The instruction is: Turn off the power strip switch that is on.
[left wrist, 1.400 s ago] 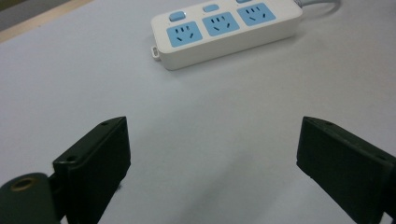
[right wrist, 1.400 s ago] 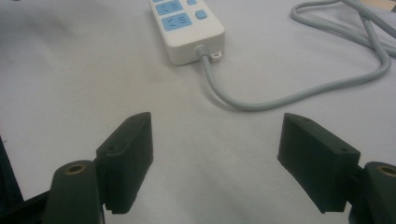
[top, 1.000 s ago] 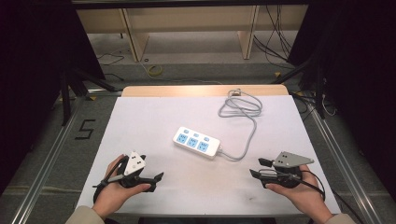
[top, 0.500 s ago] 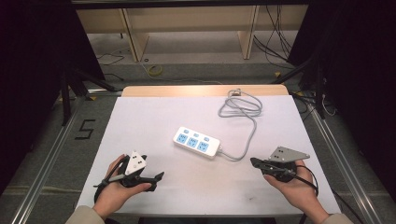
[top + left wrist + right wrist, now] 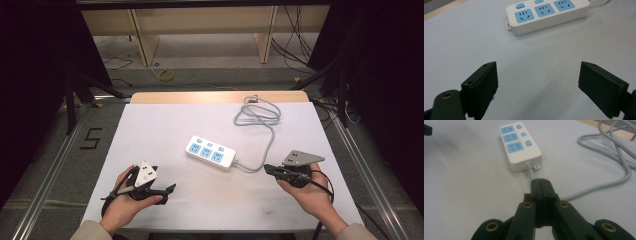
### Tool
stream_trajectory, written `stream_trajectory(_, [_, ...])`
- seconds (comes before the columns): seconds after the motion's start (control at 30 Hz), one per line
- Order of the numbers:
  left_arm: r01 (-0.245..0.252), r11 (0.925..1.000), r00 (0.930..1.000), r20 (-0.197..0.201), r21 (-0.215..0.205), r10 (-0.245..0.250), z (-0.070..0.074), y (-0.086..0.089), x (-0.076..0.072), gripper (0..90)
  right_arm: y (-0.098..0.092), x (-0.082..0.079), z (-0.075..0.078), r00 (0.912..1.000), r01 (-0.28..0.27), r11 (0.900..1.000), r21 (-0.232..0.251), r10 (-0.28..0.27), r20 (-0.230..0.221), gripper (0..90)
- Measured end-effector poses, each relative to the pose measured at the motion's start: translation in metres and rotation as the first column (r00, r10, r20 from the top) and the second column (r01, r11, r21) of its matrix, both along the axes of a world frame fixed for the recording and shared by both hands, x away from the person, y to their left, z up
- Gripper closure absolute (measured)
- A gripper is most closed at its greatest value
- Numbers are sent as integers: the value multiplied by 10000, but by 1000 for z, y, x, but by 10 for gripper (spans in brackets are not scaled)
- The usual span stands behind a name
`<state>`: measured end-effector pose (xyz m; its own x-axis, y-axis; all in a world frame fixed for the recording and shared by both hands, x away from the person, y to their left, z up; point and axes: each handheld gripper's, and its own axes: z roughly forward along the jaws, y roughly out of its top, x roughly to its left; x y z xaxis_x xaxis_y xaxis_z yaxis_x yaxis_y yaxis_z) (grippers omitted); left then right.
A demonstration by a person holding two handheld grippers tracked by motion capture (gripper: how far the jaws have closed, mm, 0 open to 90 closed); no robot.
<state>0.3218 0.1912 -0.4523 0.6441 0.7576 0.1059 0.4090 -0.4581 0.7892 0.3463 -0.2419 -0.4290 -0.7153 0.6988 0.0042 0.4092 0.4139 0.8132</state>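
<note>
- White power strip (image 5: 210, 152) is laid mid-worktop, its grey cable (image 5: 260, 120) looped toward one o'clock, within reach of both tongs.
- Left tongs (image 5: 537, 82) are held spread and empty at seven o'clock, aimed at the strip for approach.
- Right tongs (image 5: 541, 185) are pressed together on nothing, poised at four o'clock over the cable's exit.

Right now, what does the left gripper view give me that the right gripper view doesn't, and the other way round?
The left gripper view shows the left gripper with its jaws standing wide apart over bare table, nothing between them, and the cable-free end of the power strip with its small mounting tab. The right gripper view shows the right gripper with its jaws shut together, empty, pointing at the strip's cable end, plus the grey cable running off and looping at the right. Both share the white strip with three blue sockets and the white tabletop.
</note>
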Motion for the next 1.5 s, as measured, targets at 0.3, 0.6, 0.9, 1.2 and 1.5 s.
stream_trajectory(0.3, [58, 10000, 10000, 33, 48, -58, 0, -1, 0, 157, 16, 12, 2, 9998, -186, 9998, -102, 185, -87, 900])
stream_trajectory(0.6, [46, 10000, 10000, 14, 50, -46, 0, -1, 0, 158, 32, 26, 7, 9988, -426, 9989, -187, 422, -232, 900])
stream_trajectory(0.9, [27, 10000, 10000, 9, 28, -27, -1, -1, 1, 160, 47, 39, 6, 9975, -641, 9974, -326, 630, -318, 900])
stream_trajectory(1.2, [47, 10000, 10000, -54, 24, -47, -1, -2, 0, 161, 61, 50, 6, 9970, -724, 9966, -404, 711, -318, 900])
stream_trajectory(1.5, [74, 10000, 9999, -86, 13, -74, -1, -2, 0, 161, 72, 60, 5, 9962, -756, 9961, -459, 735, -475, 900])
